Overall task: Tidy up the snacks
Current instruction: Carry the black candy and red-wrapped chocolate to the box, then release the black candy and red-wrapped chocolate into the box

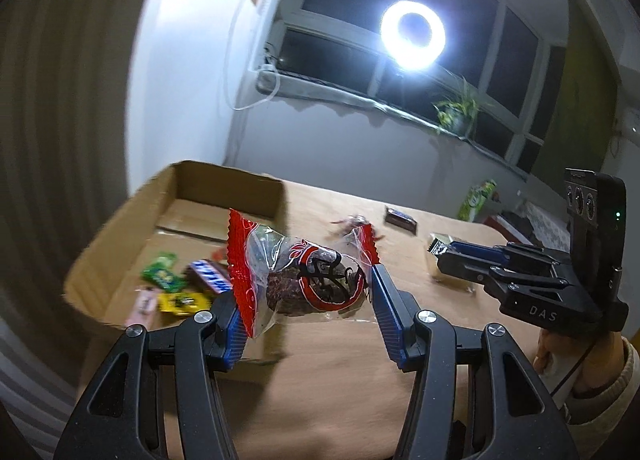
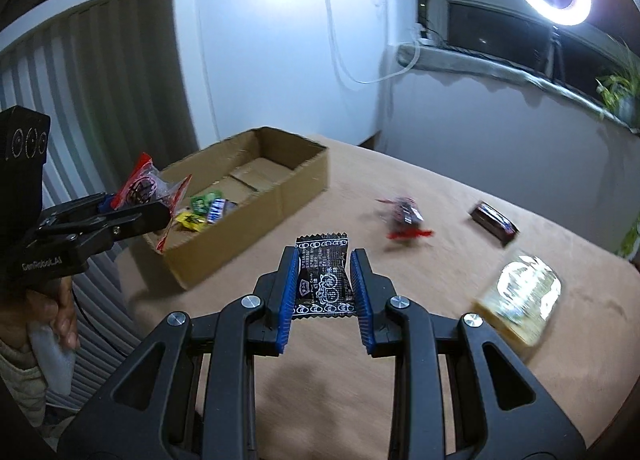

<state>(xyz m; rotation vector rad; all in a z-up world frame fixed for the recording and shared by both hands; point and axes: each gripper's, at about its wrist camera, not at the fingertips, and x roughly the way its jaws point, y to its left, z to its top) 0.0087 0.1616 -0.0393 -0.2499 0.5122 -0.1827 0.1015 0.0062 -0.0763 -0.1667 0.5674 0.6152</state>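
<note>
A red-and-clear snack packet [image 1: 304, 272] hangs clamped in the left gripper [image 1: 306, 292] jaws above the cardboard box [image 1: 176, 195], which holds several sweets. The right gripper [image 2: 324, 284] jaws clench a black wrapper [image 2: 325, 280] over the counter [image 2: 440, 340], where three more snacks lie.
</note>
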